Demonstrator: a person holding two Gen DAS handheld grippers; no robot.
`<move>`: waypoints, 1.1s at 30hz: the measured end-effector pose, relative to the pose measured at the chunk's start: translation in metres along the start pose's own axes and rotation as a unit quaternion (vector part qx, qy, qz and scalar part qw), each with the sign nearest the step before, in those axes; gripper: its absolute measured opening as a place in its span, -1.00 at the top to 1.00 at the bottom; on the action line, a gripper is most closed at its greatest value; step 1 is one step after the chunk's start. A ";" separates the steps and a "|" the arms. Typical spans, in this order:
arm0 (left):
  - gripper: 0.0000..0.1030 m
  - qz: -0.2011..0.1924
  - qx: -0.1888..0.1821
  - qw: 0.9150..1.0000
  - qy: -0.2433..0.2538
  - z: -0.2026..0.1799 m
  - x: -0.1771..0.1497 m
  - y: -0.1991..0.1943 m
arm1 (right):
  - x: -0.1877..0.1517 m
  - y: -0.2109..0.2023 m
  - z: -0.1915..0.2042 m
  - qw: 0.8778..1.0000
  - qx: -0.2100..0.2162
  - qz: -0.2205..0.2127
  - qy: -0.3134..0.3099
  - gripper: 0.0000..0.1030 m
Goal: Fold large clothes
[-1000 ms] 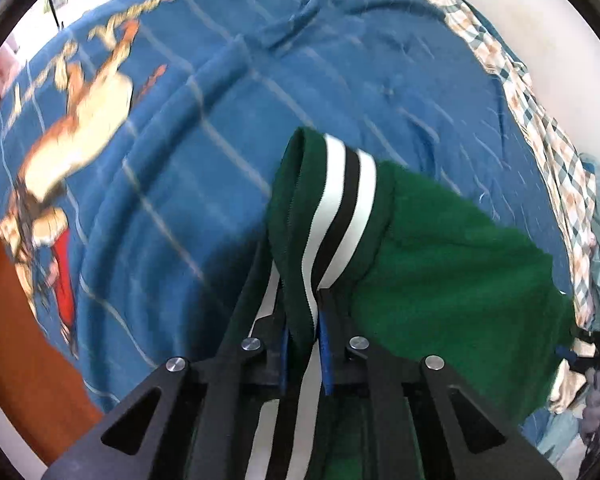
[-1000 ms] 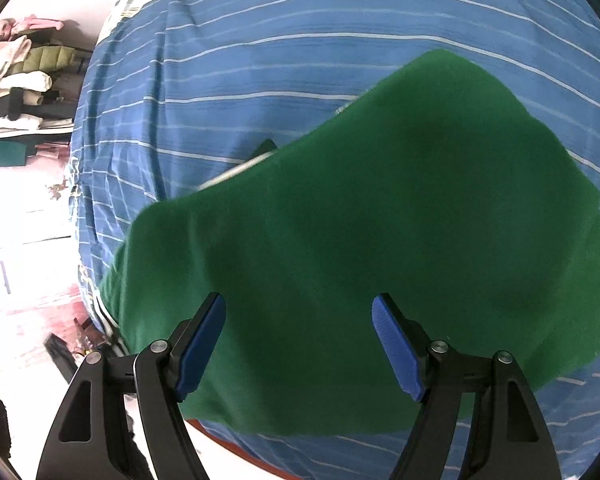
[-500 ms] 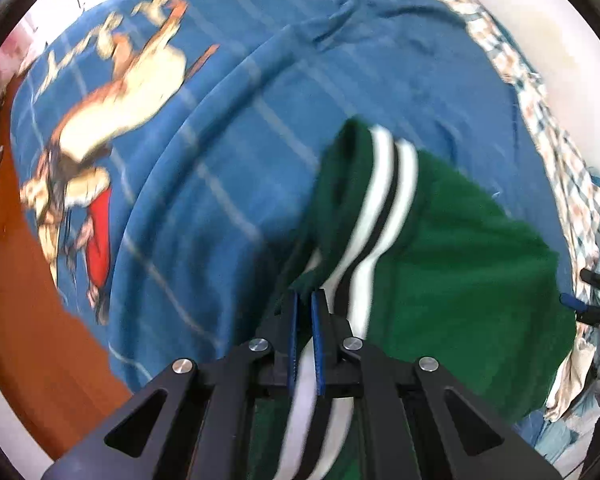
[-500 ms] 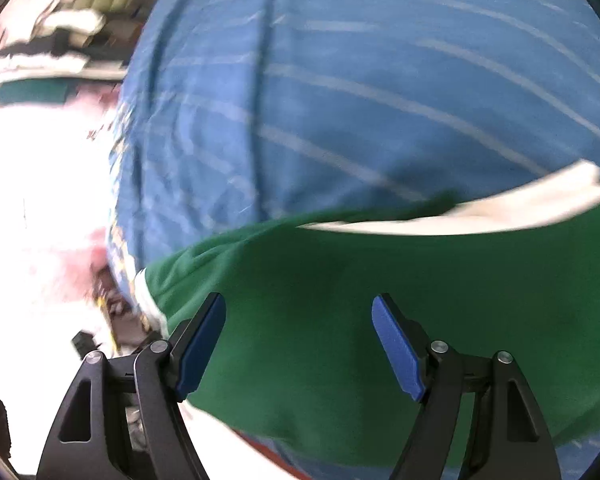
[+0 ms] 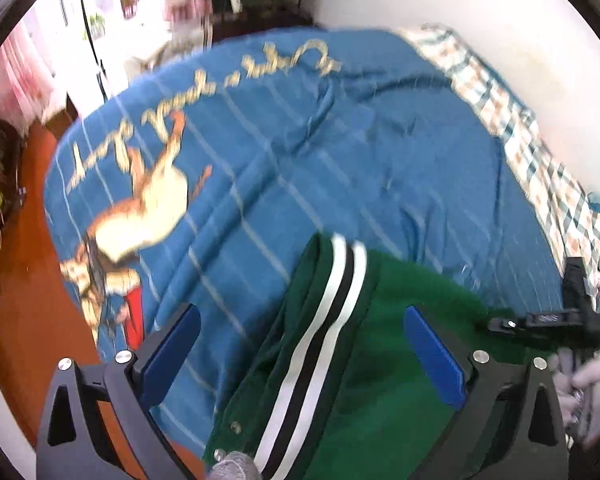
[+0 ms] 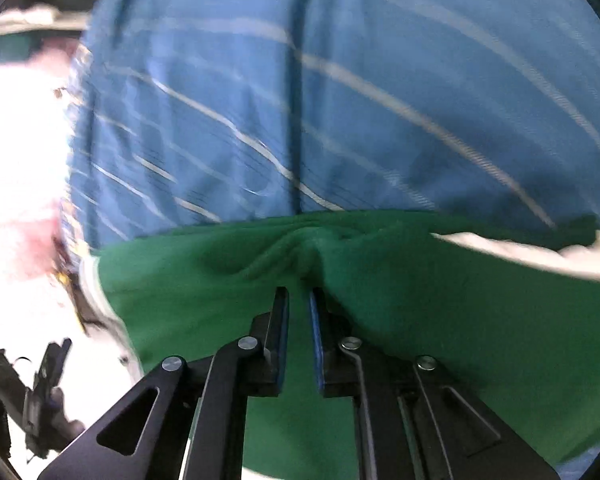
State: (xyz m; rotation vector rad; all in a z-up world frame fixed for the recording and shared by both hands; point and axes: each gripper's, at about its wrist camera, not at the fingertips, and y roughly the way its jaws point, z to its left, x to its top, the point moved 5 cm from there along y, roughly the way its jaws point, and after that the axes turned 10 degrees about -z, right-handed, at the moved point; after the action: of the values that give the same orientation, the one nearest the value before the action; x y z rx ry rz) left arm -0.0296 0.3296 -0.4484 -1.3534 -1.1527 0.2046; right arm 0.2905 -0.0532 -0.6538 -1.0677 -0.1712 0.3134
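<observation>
Blue bedspread – green garment, right hand-held gripper pinching

A bed carries everything here, covered by a blue blanket with thin pale stripes, gold script and a printed cartoon figure toward its left side. A checked sheet shows along the bed's right edge beside the white wall. A green garment with a white-and-black striped band lies on the blanket at the near edge, wrinkled where it bunches.
</observation>
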 end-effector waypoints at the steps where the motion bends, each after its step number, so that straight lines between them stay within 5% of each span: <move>1: -1.00 -0.003 0.003 1.000 0.003 -0.002 0.001 0.003 | 0.002 -0.004 0.012 1.000 0.021 -0.009 -0.002 0.77; 4: -1.00 0.006 0.023 1.000 0.002 -0.004 -0.004 0.024 | 0.007 0.025 0.039 0.998 0.065 -0.011 0.001 0.78; 7: -1.00 0.011 0.054 0.998 -0.009 0.005 -0.016 0.039 | 0.007 0.097 0.037 1.000 0.019 0.013 0.007 0.89; 8: -1.00 0.016 0.060 0.998 -0.016 0.007 -0.021 0.034 | 0.011 0.100 0.035 0.999 0.032 0.000 0.022 0.93; 10: -1.00 0.016 0.066 0.997 -0.043 0.018 -0.034 0.022 | 0.013 0.085 0.035 0.998 0.052 0.019 0.041 0.92; 14: -1.00 0.019 0.079 0.989 -0.121 0.040 -0.075 -0.020 | 0.000 0.005 0.031 0.998 0.050 -0.035 -0.004 0.75; 18: -1.00 0.044 0.090 0.979 -0.176 0.045 -0.135 -0.047 | -0.033 -0.007 0.001 0.996 -0.069 0.004 -0.065 0.63; 19: -1.00 0.057 0.089 0.978 -0.180 0.042 -0.150 -0.047 | -0.047 0.019 -0.016 0.992 -0.097 0.043 -0.065 0.64; 21: -1.00 0.076 0.078 0.976 -0.190 0.036 -0.172 -0.040 | -0.052 0.051 -0.027 0.992 -0.086 0.054 -0.075 0.71; 24: -1.00 0.080 0.043 0.970 -0.227 0.029 -0.188 -0.026 | -0.044 0.039 -0.018 0.990 -0.107 0.075 -0.059 0.65; 27: -1.00 0.060 0.007 0.959 -0.278 0.028 -0.188 -0.008 | -0.050 0.003 0.026 0.996 -0.029 0.033 -0.083 0.63; 30: -1.00 0.046 -0.003 0.952 -0.304 0.029 -0.181 0.008 | -0.081 0.017 0.073 0.991 0.048 0.066 -0.106 0.63; 33: -1.00 0.035 0.001 0.951 -0.306 0.031 -0.172 0.019 | -0.108 0.091 0.070 0.985 -0.033 0.108 -0.132 0.64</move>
State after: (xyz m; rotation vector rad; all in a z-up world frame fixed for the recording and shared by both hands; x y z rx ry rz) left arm -0.1256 0.2343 -0.5608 -1.3694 -1.6129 0.7139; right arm 0.1527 0.0094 -0.6997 -1.1095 -0.3054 0.6503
